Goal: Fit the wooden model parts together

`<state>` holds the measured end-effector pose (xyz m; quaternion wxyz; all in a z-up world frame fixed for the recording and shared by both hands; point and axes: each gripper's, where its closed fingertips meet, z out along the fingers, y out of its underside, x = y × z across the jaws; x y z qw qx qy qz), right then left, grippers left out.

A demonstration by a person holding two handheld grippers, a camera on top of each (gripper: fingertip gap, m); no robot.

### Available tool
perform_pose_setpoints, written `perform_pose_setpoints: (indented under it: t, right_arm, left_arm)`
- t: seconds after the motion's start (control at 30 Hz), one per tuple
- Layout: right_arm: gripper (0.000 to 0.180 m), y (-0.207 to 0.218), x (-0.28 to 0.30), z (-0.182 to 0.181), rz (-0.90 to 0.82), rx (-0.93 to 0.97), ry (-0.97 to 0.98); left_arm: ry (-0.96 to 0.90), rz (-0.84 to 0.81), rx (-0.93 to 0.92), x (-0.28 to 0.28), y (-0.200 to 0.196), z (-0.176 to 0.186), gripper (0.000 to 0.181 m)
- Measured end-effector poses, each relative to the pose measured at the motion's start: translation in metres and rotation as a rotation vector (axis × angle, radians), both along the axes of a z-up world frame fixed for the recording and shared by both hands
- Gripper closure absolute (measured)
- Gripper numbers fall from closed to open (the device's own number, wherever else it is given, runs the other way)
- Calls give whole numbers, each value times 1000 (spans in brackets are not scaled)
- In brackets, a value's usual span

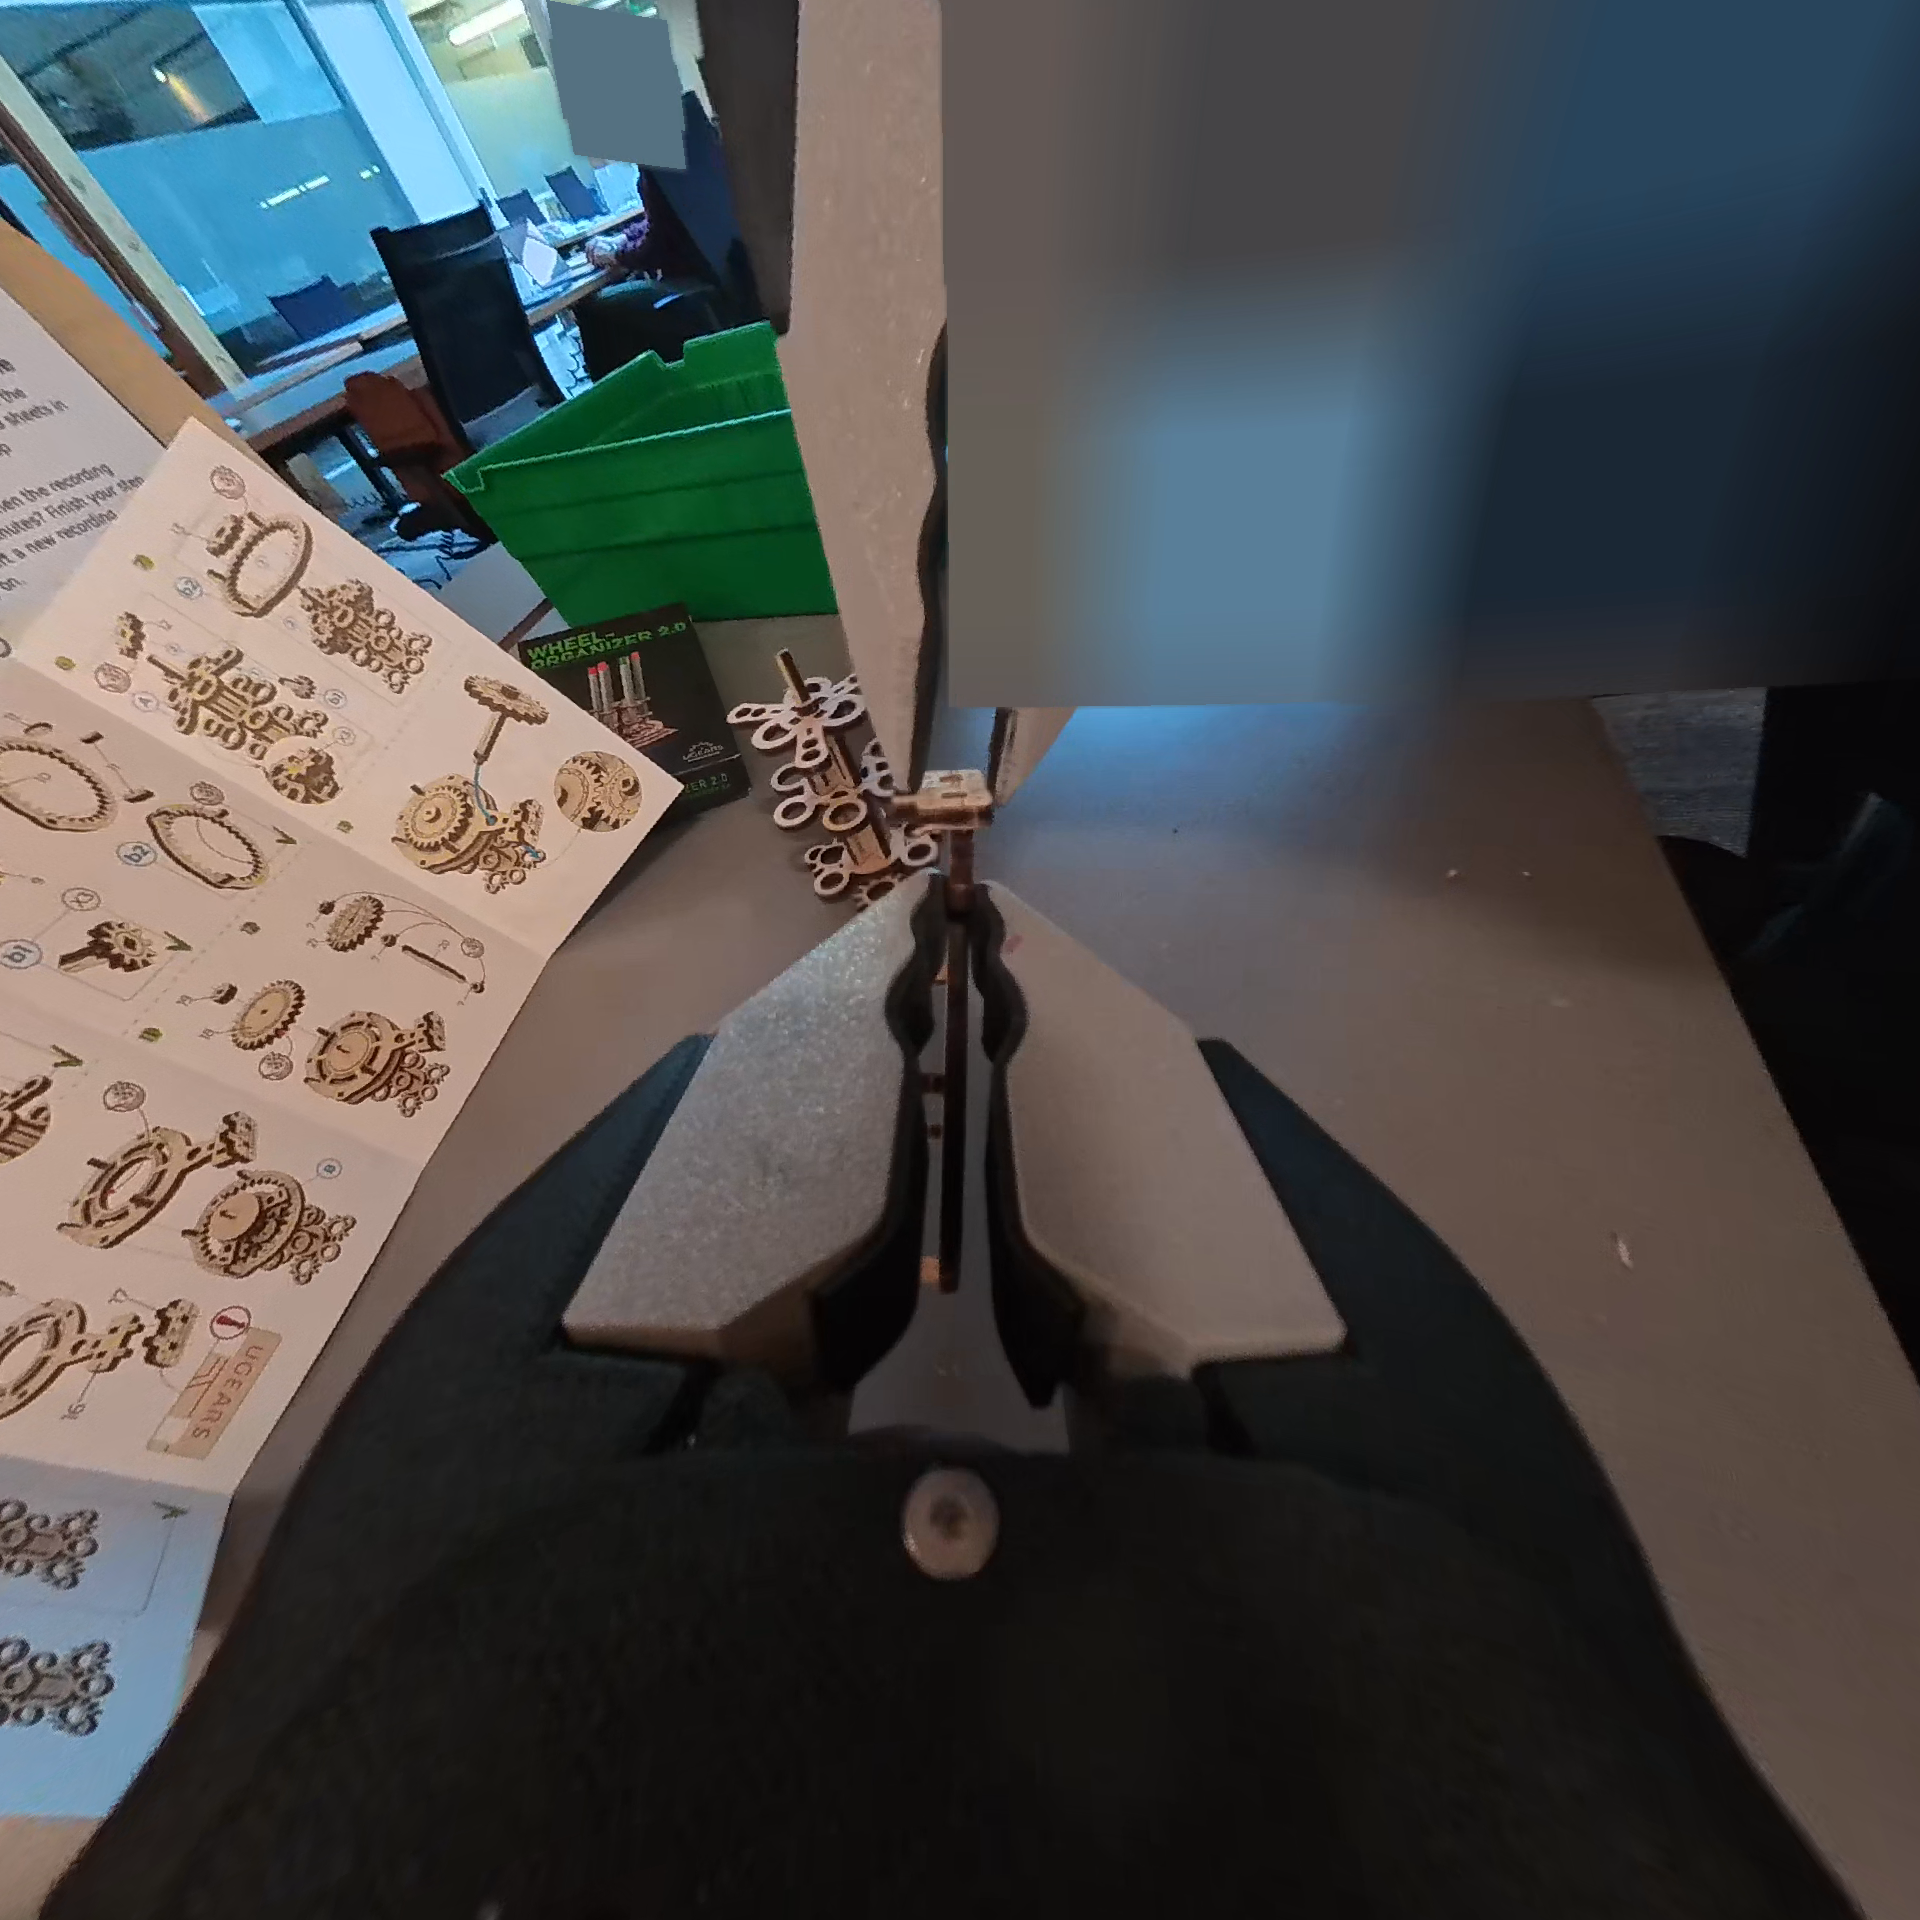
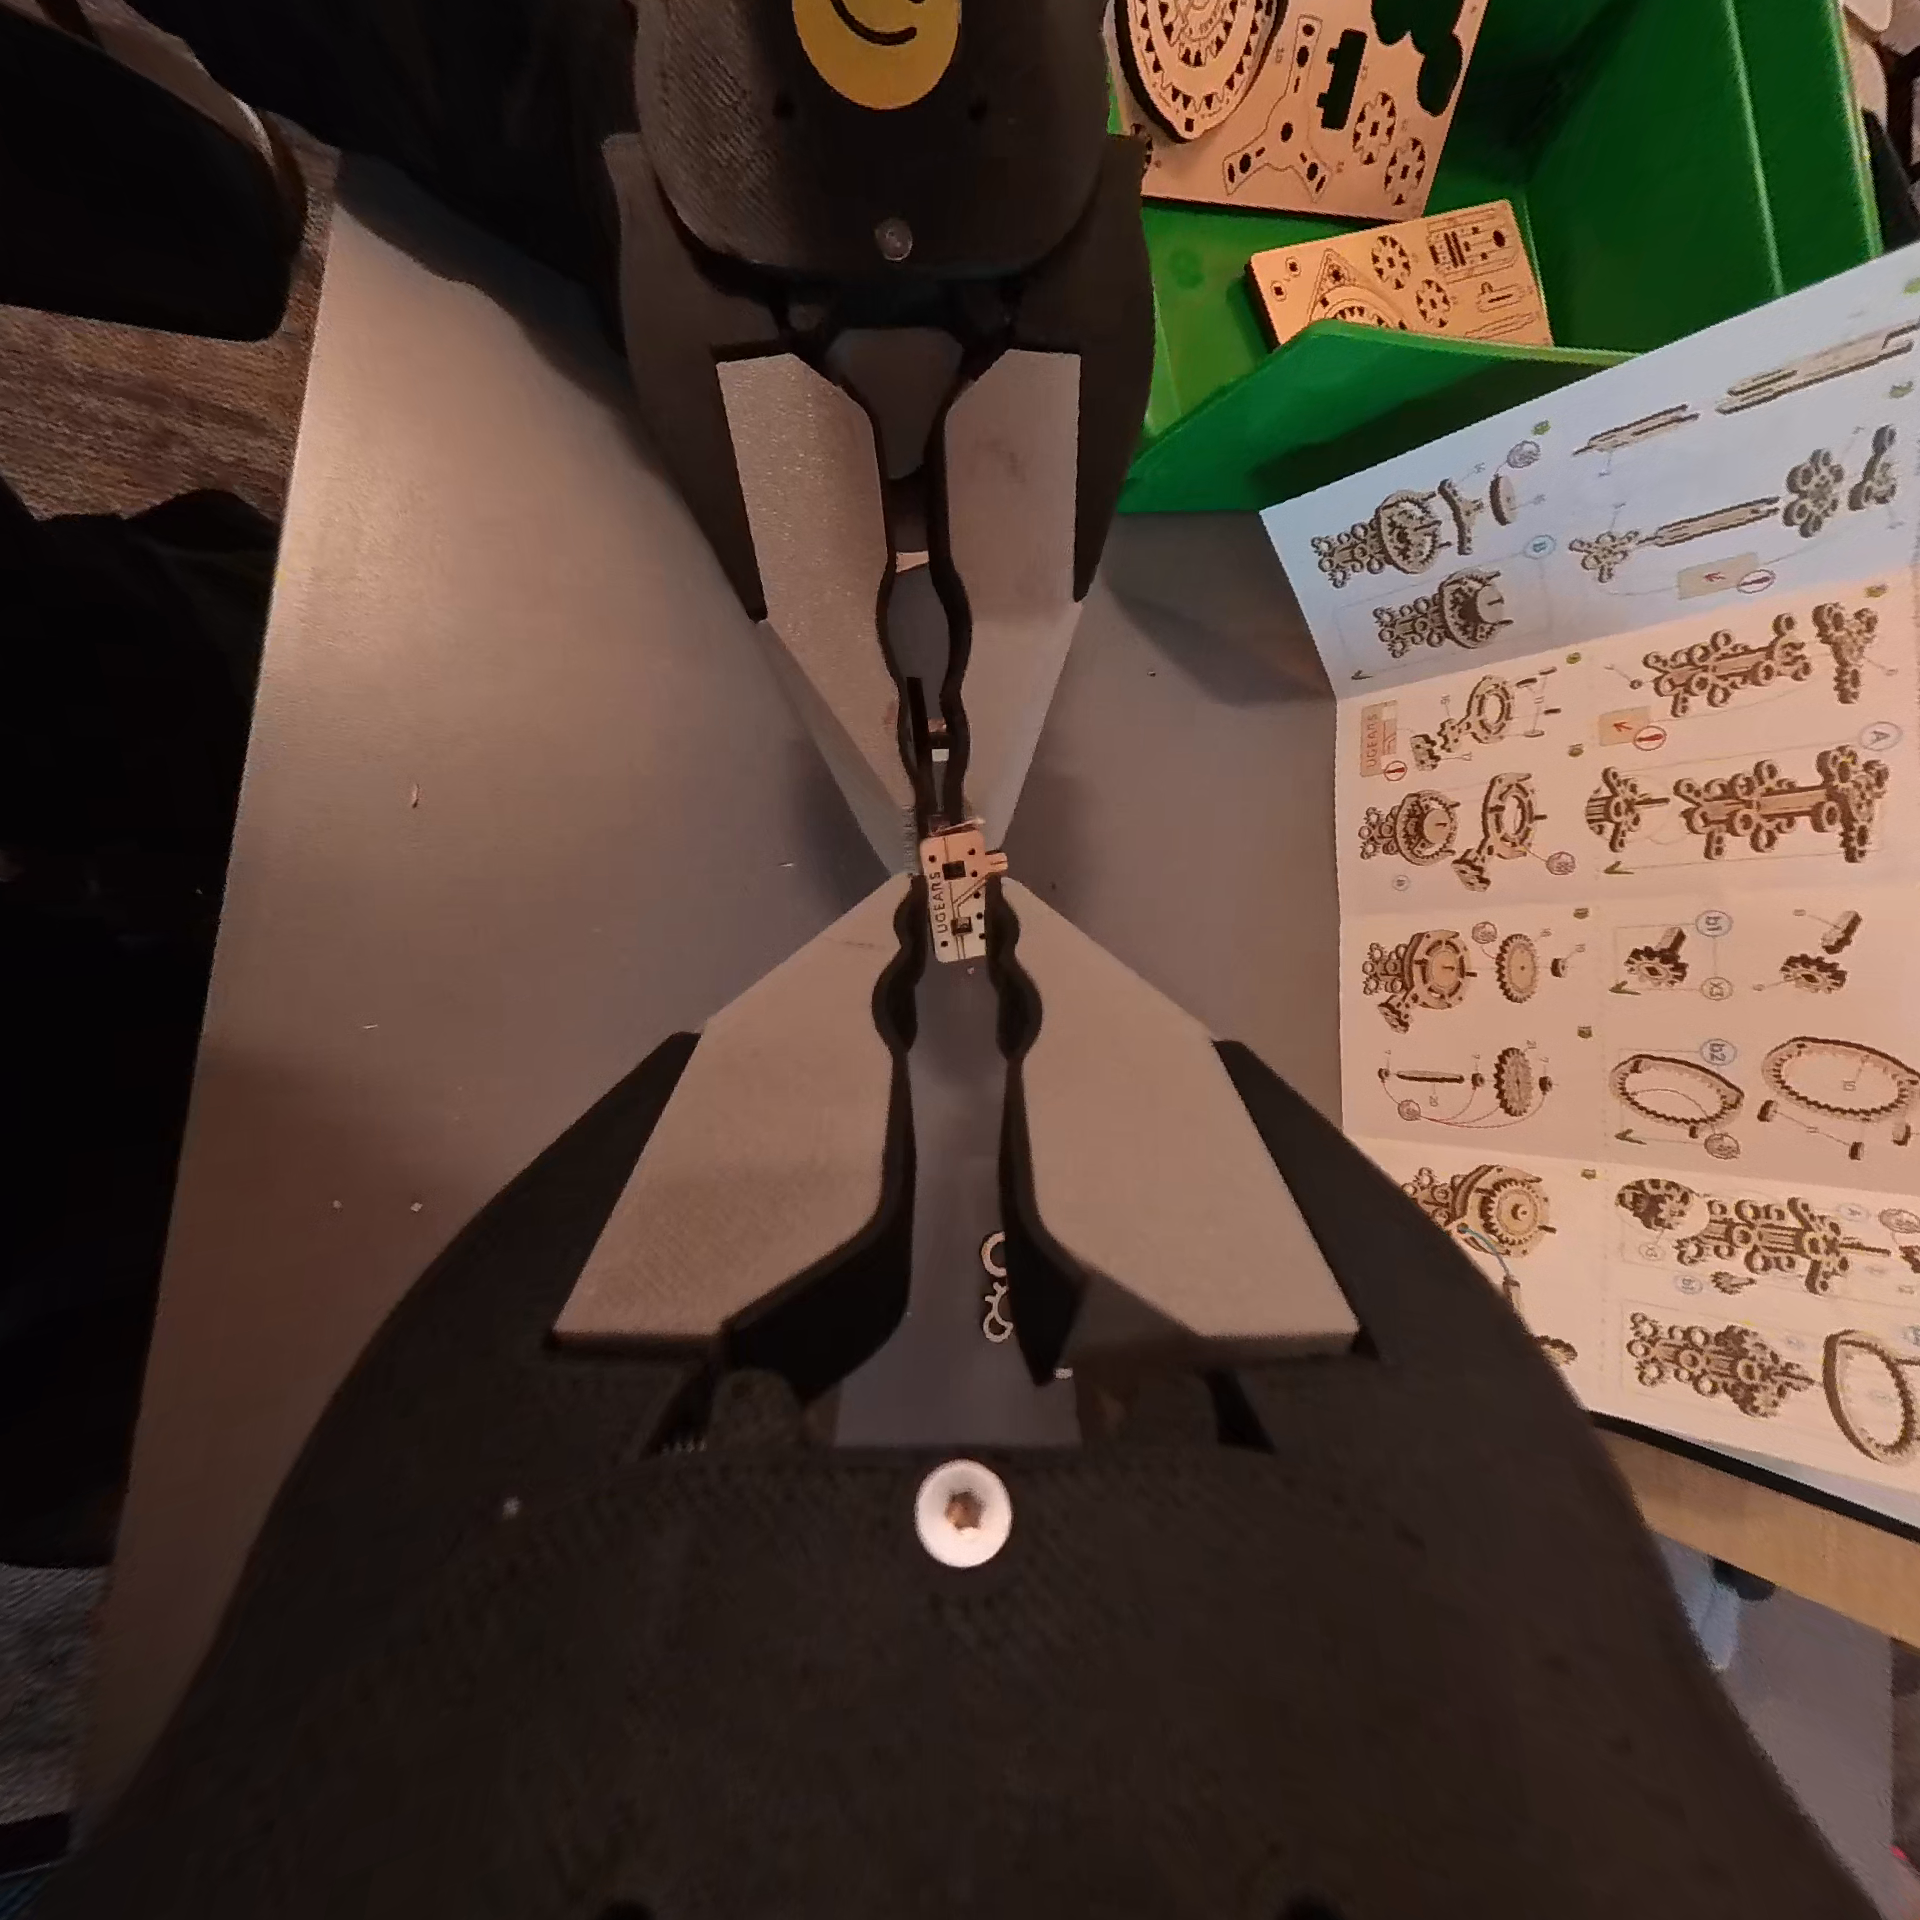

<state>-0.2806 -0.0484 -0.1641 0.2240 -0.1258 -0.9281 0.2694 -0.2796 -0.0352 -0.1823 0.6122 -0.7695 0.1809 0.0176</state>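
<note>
My left gripper (image 1: 956,896) is shut on a thin dark wooden rod (image 1: 951,1091) that runs lengthwise between its fingers. My right gripper (image 2: 956,902) is shut on a small pale wooden block (image 2: 948,868). The two grippers face each other tip to tip above the grey table. In the left wrist view the block (image 1: 943,802) sits at the rod's far end, touching it, with the right gripper's grey finger (image 1: 862,416) rising above it. In the right wrist view the left gripper (image 2: 940,805) comes from the top with the rod (image 2: 918,722) in its jaws.
A wooden assembly of ringed plates on a shaft (image 1: 826,795) lies on the table (image 1: 1299,987) behind the grippers. A folded instruction sheet (image 1: 260,883) lies to the left, with a small black card (image 1: 634,707). A green bin (image 2: 1621,208) holds wooden part sheets (image 2: 1288,94). The grippers are tip to tip, or close to it.
</note>
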Motion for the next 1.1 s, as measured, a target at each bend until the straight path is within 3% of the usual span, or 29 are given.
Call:
perform_pose_setpoints:
  t: [0.73, 1.1]
  right_arm:
    - [172, -3, 0, 1, -21, 75, 92]
    - [173, -3, 2, -3, 60, 180, 193]
  left_arm:
    - [72, 31, 24, -1, 1, 2, 181]
    - [48, 31, -5, 1, 2, -3, 181]
